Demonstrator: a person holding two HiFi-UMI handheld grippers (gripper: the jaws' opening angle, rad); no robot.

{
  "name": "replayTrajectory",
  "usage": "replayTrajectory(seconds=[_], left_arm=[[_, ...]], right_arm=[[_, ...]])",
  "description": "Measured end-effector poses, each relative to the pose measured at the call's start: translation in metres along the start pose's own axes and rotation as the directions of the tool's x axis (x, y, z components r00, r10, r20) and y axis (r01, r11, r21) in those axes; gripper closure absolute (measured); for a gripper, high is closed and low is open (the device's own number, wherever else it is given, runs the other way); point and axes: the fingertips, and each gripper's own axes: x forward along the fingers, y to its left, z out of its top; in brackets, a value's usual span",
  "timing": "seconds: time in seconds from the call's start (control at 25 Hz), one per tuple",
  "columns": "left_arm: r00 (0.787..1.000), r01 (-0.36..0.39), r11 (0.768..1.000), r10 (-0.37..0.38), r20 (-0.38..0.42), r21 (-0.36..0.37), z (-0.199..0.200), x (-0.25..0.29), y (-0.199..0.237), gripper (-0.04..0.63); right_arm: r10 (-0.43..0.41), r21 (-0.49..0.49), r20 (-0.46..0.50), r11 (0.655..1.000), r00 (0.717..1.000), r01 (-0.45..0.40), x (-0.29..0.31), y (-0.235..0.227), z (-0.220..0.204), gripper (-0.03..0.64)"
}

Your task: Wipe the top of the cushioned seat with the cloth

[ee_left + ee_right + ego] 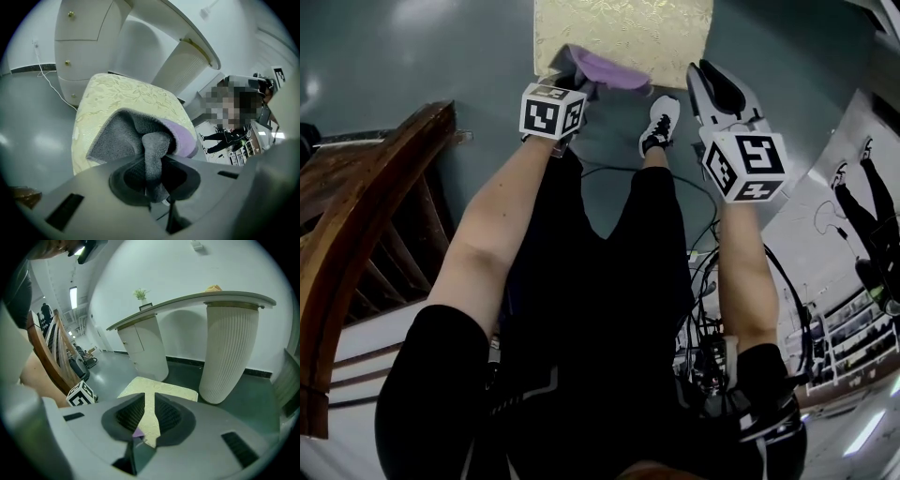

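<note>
A dark wooden rail [380, 178] curves along the far left of the head view, well apart from the work. Next comes the left gripper [569, 82], reaching forward and down to the near edge of the seat [628, 28]. Its own view shows the fingers [126, 180] closed on a bunched fold of the cloth [136, 136]. The grey side runs down between them and the lilac side turns out to the right.

The cloth [605, 67] lies on the seat's near edge, towards its left corner as the head view has it. The loose part spreads onto the pale yellow, leaf-patterned top [126, 91].

A shoe [660, 122] stands on the floor just below the seat's near edge, between the two arms.

At the right, the right gripper [706, 75] hangs beside the seat's near right corner, off the cushion. Its fingers [129, 413] stand a narrow way apart with nothing gripped. The seat [161, 391] shows through the gap.

The wipe looks to be at an early or middle stage. The cloth is gripped and down on the cushion, but it covers only a patch by the near edge. The middle, the far side and the right of the top lie bare beyond it. No mark or sheen shows which parts have been passed over. Sweeping across and away over that bare area appears to be what is left.
</note>
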Motion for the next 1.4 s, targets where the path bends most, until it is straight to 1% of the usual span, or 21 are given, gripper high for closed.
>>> replayTrajectory(seconds=[0.28, 0.48, 0.56, 0.6, 0.64, 0.72, 0.76, 0.8, 0.88, 0.96, 1.04, 1.16, 1.24, 1.32, 1.4], left_arm=[[0.998, -0.056, 0.998, 0.056, -0.005, -0.039, -0.013, -0.023, 0.035, 0.549], [0.992, -0.115, 0.993, 0.115, -0.045, -0.015, -0.028, -0.044, 0.074, 0.549], [0.984, -0.171, 0.985, 0.168, -0.066, -0.031, -0.034, -0.054, 0.096, 0.549], [0.975, -0.211, 0.976, 0.207, -0.081, -0.047, -0.037, -0.061, 0.109, 0.549], [0.963, -0.256, 0.965, 0.25, -0.101, -0.056, -0.04, -0.07, 0.123, 0.549], [0.936, -0.332, 0.943, 0.324, -0.134, -0.035, -0.042, -0.091, 0.144, 0.549], [0.928, -0.352, 0.936, 0.346, -0.136, -0.018, -0.041, -0.102, 0.15, 0.549], [0.925, -0.36, 0.933, 0.356, -0.129, -0.003, -0.038, -0.11, 0.153, 0.549], [0.927, -0.357, 0.934, 0.357, -0.118, 0.018, -0.03, -0.123, 0.155, 0.549], [0.924, -0.361, 0.932, 0.362, -0.127, 0.032, -0.024, -0.128, 0.149, 0.548], [0.921, -0.371, 0.928, 0.371, -0.115, 0.025, -0.016, -0.128, 0.139, 0.548], [0.936, -0.346, 0.938, 0.344, -0.078, -0.007, -0.002, -0.116, 0.108, 0.548], [0.953, -0.299, 0.954, 0.298, -0.054, -0.005, 0.009, -0.099, 0.072, 0.548], [0.973, -0.232, 0.973, 0.232, -0.019, 0.007, 0.026, -0.077, 0.028, 0.548], [0.985, -0.17, 0.985, 0.17, 0.012, 0.026, 0.043, -0.053, -0.016, 0.548]], right_arm=[[0.008, -0.018, -0.023, 1.0, 1.0, -0.008, 0.015, 0.021, 0.004, 0.551], [0.014, -0.033, -0.027, 0.999, 1.0, -0.015, 0.019, 0.031, 0.008, 0.551], [0.018, -0.035, -0.021, 0.999, 1.0, -0.019, 0.02, 0.034, 0.011, 0.551], [0.02, -0.034, -0.018, 0.999, 1.0, -0.021, 0.019, 0.036, 0.013, 0.551], [0.022, -0.032, -0.015, 0.999, 1.0, -0.023, 0.018, 0.037, 0.014, 0.551], [0.027, -0.026, -0.013, 0.999, 1.0, -0.027, 0.012, 0.04, 0.017, 0.551], [0.03, -0.022, -0.01, 0.999, 1.0, -0.03, 0.007, 0.041, 0.018, 0.551], [0.033, -0.016, -0.004, 0.999, 0.999, -0.033, 0.002, 0.041, 0.02, 0.551], [0.037, 0.0, 0.016, 0.999, 0.999, -0.037, -0.009, 0.037, 0.025, 0.551], [0.029, 0.013, 0.03, 0.999, 0.999, -0.03, -0.021, 0.026, 0.026, 0.551], [0.013, 0.021, 0.038, 1.0, 0.999, -0.013, -0.034, 0.013, 0.024, 0.551], [0.003, 0.031, 0.053, 1.0, 0.999, -0.005, -0.05, -0.001, 0.02, 0.551], [-0.001, 0.038, 0.058, 0.999, 0.998, -0.001, -0.062, -0.013, 0.016, 0.551], [-0.007, 0.045, 0.06, 0.999, 0.998, 0.004, -0.074, -0.029, 0.014, 0.551], [-0.009, 0.048, 0.06, 0.999, 0.998, 0.006, -0.083, -0.044, 0.009, 0.551]])
